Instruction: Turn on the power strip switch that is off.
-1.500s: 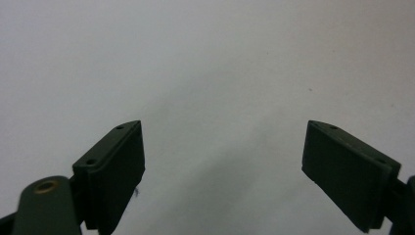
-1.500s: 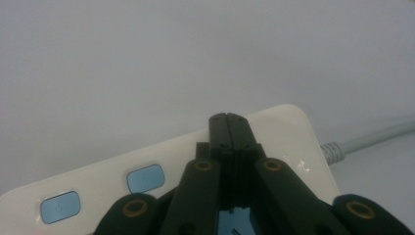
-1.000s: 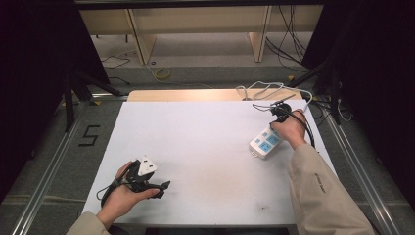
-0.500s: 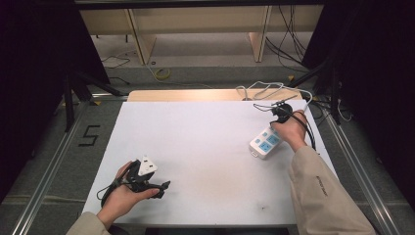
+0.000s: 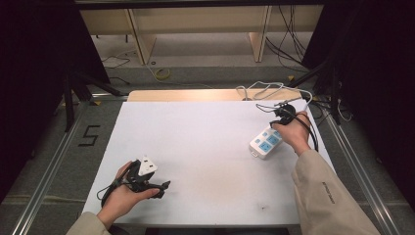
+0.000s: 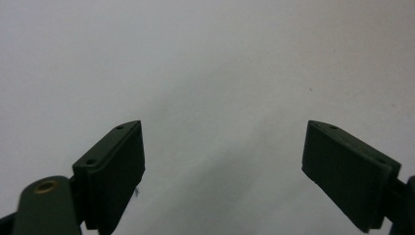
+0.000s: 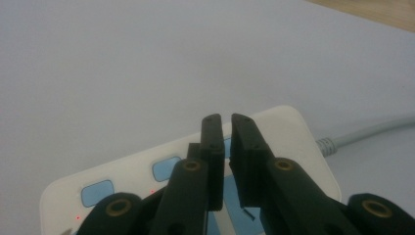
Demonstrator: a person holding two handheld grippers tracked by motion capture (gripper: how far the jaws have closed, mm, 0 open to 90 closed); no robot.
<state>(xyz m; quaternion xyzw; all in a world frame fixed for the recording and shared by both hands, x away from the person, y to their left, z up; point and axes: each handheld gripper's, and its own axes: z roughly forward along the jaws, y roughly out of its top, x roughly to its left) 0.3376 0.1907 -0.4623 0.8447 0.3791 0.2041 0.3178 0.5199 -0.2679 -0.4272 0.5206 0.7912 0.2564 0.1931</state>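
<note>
A white power strip (image 5: 265, 142) with blue sockets lies at the right of the white table (image 5: 195, 132). My right gripper (image 5: 278, 122) hovers over its far end. In the right gripper view the strip (image 7: 142, 171) lies right under the jaws, and my right gripper (image 7: 225, 120) has just been opening: a narrow gap stands between its pads with nothing in it. My left gripper (image 5: 159, 188) rests in a hand at the table's near left. In the left gripper view my left gripper (image 6: 222, 147) is wide open over bare table.
The strip's white cable (image 5: 266, 90) runs back over the table's far edge, also seen as a grey cable (image 7: 367, 129) in the right gripper view. A wooden board (image 5: 195, 95) borders the far side. Metal rails and dark stands flank the table.
</note>
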